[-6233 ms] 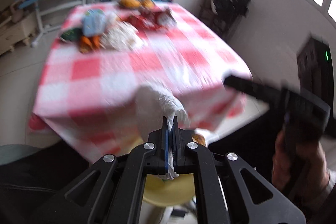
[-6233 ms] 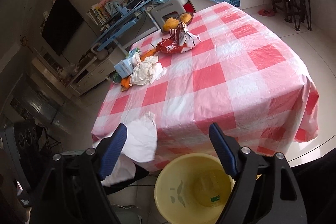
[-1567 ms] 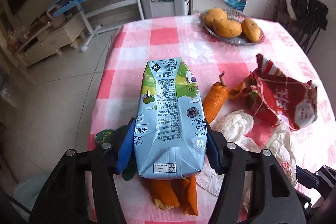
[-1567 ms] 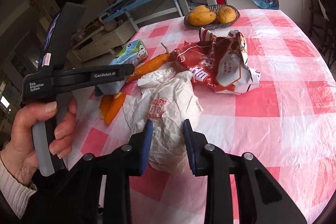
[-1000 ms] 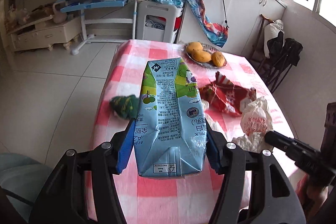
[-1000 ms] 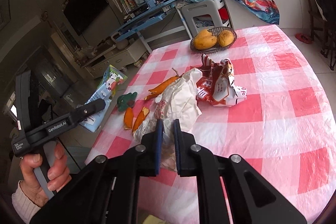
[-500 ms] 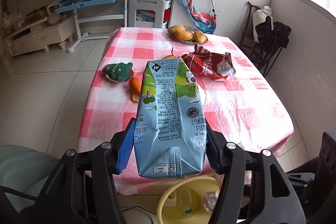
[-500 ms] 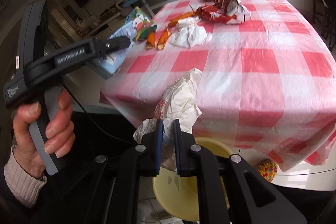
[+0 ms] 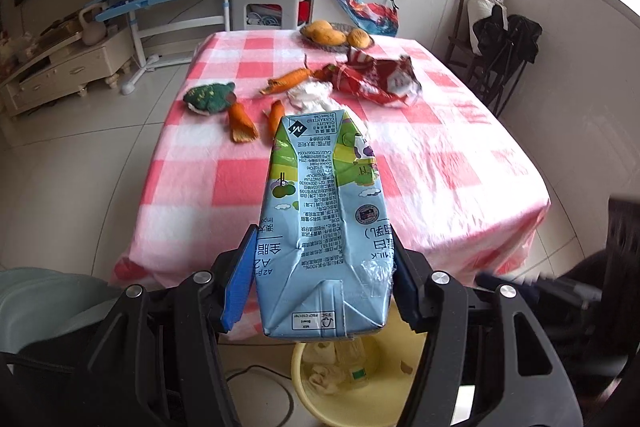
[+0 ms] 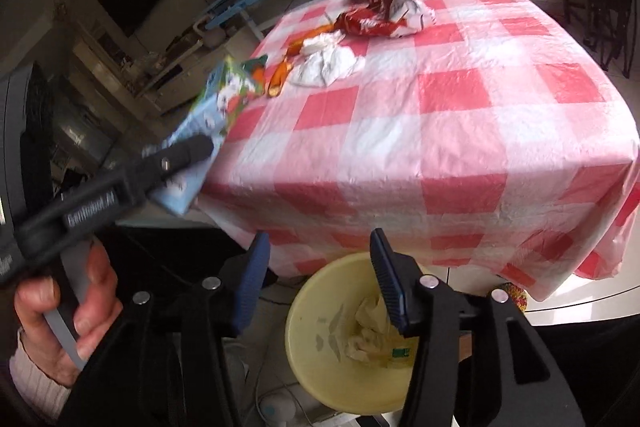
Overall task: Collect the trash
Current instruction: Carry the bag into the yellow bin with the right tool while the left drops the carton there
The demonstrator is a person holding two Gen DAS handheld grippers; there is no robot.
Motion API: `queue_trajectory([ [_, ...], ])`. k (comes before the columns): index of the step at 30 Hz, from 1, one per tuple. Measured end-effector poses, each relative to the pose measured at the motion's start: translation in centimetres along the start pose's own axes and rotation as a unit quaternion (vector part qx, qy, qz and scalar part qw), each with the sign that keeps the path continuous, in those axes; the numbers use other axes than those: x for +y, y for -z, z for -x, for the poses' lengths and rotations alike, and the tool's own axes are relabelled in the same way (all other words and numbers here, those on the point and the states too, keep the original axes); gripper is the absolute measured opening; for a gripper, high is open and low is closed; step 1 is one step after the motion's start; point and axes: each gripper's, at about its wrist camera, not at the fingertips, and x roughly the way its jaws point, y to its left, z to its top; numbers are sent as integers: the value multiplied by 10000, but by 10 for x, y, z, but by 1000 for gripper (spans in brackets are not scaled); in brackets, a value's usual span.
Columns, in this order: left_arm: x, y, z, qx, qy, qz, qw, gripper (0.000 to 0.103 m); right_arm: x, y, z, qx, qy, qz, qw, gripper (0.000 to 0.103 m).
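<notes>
2 hand-held grippers show at the near edge of a table draped in a red-and-white checked plastic cloth [image 9: 420, 155]. The left gripper [image 9: 320, 279] is clamped across the lower part of a light-blue and green milk carton [image 9: 320, 211], its blue pads pressed against both sides; the carton is held in the air, printed side up, its far end pointing toward the table. Below it on the floor, just in front of the table edge, stands a round yellow plastic bucket [image 10: 320, 359] with crumpled pale wrappers [image 10: 366, 327] lying inside (a small green-labelled item sits among them, too small to identify).

The right gripper [image 10: 320, 279] hangs above that bucket with its jaws spread wide and nothing between them.

On the cloth lie a torn red snack bag [image 9: 372, 83], a crumpled white paper wad [image 9: 310, 93] touching its near side, 3 orange carrot-like pieces [image 9: 242, 121] and a green knitted item [image 9: 210, 97] near the table's left edge. At the far end a woven basket of yellow-orange fruit [image 9: 336, 35] rests.
</notes>
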Motion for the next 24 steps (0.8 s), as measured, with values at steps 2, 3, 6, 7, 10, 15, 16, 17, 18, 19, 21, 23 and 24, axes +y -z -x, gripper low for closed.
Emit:
queue_trajectory([
  [2,-7,10,0,139,52,-87,9999,57,-5,-5,10,-330,42,-202,9992,62],
  [3,-11,16,-2,223,87,-130,9996,57,-9,-6,15,-470,52,-307,9984,64],
  [6,-25,36,-7,532,216,-302,9979,57,-18,-9,26,-751,103,-537,9957,66],
  [7,-30,43,-9,650,268,-398,9967,57,-22,-9,28,-818,121,-639,9945,66],
  [10,-43,60,-16,1025,413,-698,9914,57,-31,-12,33,-897,51,-891,9920,66],
  [15,-46,69,-20,1294,408,-852,9871,57,-30,-12,36,-949,57,-899,9914,67],
  [16,-43,68,-20,1309,401,-816,9872,57,-30,-12,36,-956,63,-886,9914,67],
  [17,-42,67,-20,1309,394,-794,9874,57,-30,-12,36,-950,62,-883,9915,67],
  [18,-39,67,-19,1285,358,-762,9881,57,-30,-12,36,-951,58,-884,9915,67],
  [19,-38,66,-19,1250,295,-727,9890,58,-30,-11,37,-957,66,-882,9915,67],
  [21,-34,64,-18,1173,241,-640,9907,58,-29,-11,37,-953,86,-871,9916,67],
  [23,-30,60,-15,1031,205,-553,9929,58,-28,-10,37,-946,93,-854,9918,67],
  [24,-28,58,-13,952,195,-525,9939,58,-27,-10,37,-942,99,-839,9920,67],
])
